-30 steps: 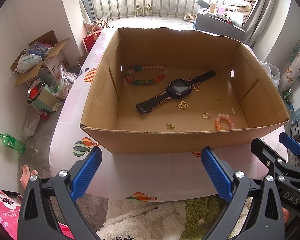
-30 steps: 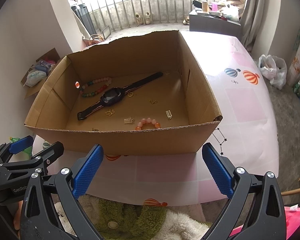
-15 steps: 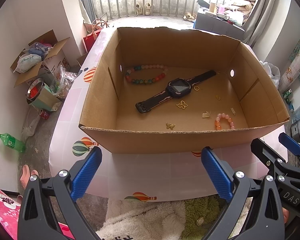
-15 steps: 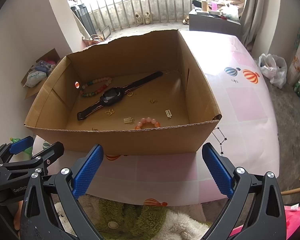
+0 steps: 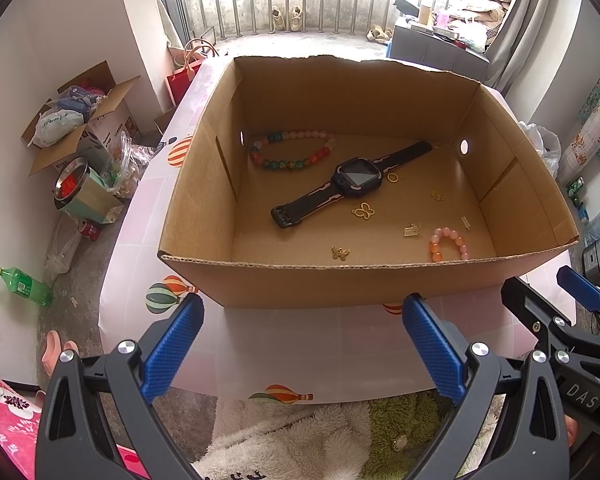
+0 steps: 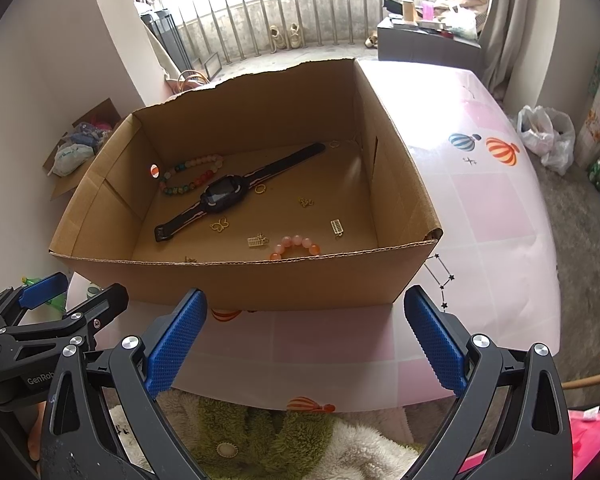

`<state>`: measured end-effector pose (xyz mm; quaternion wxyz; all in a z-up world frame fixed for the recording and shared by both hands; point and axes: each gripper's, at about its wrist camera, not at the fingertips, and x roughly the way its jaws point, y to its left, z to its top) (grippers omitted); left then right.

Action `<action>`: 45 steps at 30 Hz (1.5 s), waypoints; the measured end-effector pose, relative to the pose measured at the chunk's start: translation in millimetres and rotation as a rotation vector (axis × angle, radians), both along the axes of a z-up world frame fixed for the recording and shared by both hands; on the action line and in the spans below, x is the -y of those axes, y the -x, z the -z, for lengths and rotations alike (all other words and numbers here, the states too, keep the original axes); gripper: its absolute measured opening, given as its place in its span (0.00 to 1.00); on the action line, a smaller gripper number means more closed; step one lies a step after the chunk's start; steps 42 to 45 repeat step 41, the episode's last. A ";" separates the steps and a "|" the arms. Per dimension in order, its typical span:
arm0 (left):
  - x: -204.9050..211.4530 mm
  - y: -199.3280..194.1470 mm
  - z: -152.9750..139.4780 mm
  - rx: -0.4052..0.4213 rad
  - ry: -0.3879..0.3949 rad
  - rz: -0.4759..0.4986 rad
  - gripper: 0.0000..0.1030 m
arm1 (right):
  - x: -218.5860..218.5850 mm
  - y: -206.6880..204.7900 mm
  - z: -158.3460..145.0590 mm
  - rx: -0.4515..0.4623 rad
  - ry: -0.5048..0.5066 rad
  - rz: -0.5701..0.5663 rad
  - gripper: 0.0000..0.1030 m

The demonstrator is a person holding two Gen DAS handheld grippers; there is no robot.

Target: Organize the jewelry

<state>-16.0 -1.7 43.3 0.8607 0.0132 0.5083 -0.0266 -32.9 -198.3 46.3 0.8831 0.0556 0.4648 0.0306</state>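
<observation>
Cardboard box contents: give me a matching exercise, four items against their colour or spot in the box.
Items:
1. smartwatch
2. small bead bracelet
3. long bead bracelet
4. butterfly charm

Descriptions:
A. multicoloured beads, far left corner of the cardboard box
B. gold, close to the near wall
C. black with pink trim, lying flat mid-floor
D. pink and orange beads, near right

Pairs: 1-C, 2-D, 3-A, 4-B

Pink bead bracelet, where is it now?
The pink bead bracelet lies inside the cardboard box, near-right corner, against the front wall, beside a gold charm.
</observation>
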 end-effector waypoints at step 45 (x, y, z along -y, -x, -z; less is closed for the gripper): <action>-1.5 0.2 -2.9 -0.006 0.001 -0.007 0.95 | -2.0 -0.3 1.2 -0.002 -0.002 0.000 0.92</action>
